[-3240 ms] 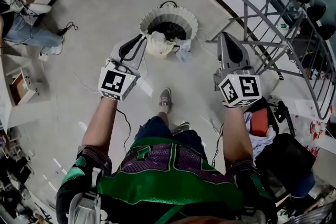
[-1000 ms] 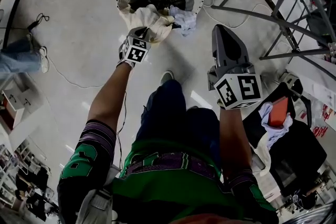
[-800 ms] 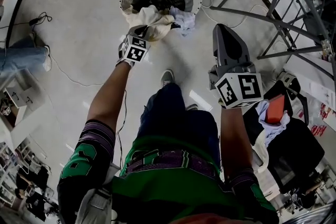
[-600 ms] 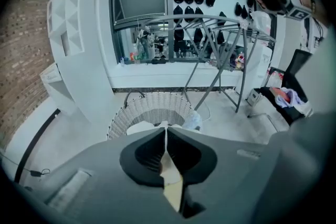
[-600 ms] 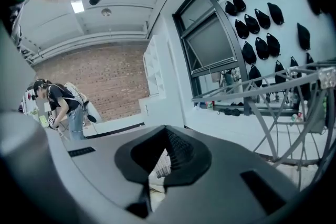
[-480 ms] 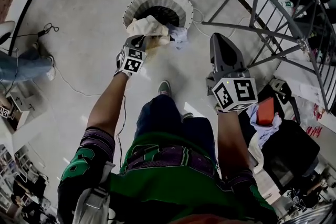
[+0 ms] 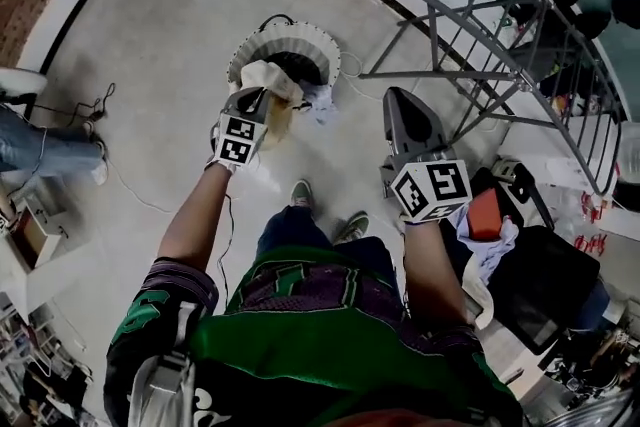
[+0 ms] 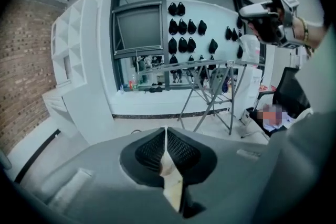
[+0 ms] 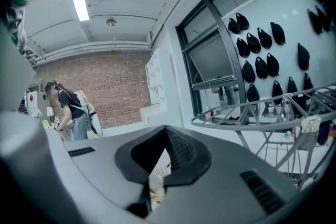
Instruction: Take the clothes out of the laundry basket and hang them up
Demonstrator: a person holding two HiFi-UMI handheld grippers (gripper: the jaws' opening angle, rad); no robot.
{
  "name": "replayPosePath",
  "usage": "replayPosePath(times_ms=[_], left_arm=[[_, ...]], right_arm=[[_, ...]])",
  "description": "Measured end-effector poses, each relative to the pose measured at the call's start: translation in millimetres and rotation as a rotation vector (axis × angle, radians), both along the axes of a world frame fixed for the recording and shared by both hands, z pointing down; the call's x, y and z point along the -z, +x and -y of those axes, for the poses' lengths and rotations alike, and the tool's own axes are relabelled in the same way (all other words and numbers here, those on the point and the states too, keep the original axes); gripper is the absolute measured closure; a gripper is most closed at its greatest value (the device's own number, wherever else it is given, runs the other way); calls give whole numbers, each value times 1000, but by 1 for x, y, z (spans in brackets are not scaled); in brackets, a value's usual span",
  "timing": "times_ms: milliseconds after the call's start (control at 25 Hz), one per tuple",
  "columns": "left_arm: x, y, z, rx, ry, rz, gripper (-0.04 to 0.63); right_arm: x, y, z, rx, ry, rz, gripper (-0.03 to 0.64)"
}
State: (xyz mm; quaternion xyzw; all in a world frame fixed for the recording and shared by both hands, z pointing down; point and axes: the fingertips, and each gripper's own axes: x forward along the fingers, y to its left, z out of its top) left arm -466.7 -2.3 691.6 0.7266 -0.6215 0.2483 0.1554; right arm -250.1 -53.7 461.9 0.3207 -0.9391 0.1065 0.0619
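A pale floor (image 7: 150,65) is seen from above, with a grey metal drying rack (image 7: 480,25) spread across the upper right of the head view. A black chair (image 7: 545,285) piled with clothes is placed at the lower right, just beside the person's right arm. A round white wicker laundry basket (image 7: 310,40) is set on the floor ahead of the person's feet, near the foot of the rack.

A cream garment (image 7: 272,87) is draped over the near rim of the basket and is drawn up from it; a smaller light cloth (image 7: 322,100) is hung over the rim beside it.

The left gripper (image 7: 260,95) is held just above the basket's near rim and is clenched on the cream garment. In the left gripper view a strip of that cloth (image 8: 169,170) is pinched between the closed jaws and trails down from them.

The right gripper (image 7: 397,95) is held to the right of the basket, well apart from the garment. In the right gripper view its jaws are met at the tips with nothing clamped between them. A pale patch is visible through the gap below the tips; it is probably something lying beyond.
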Motion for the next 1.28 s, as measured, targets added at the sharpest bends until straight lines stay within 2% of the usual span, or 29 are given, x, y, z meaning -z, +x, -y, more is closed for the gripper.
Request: replayPosePath(times_ms=[360,600,840,1040,1160,1280], left_arm=[[133,52,9,-31,187,42,572],[228,96,12,-36,359,33,572],[327,149,17,-101,533,16,572],[397,193,20,-189,650,34,572],[430,214,25,-227,713,4,572],[450,233,31,-251,743,-67,572]], right_arm=[[52,38,0,66,45,53,617],[88,73,9,92,71,123,617],[128,95,3,152,139,174,617],[149,103,-9,201,179,184,617],[153,111,-14,225,189,172,617],[155,124,-16,230,194,161,603]])
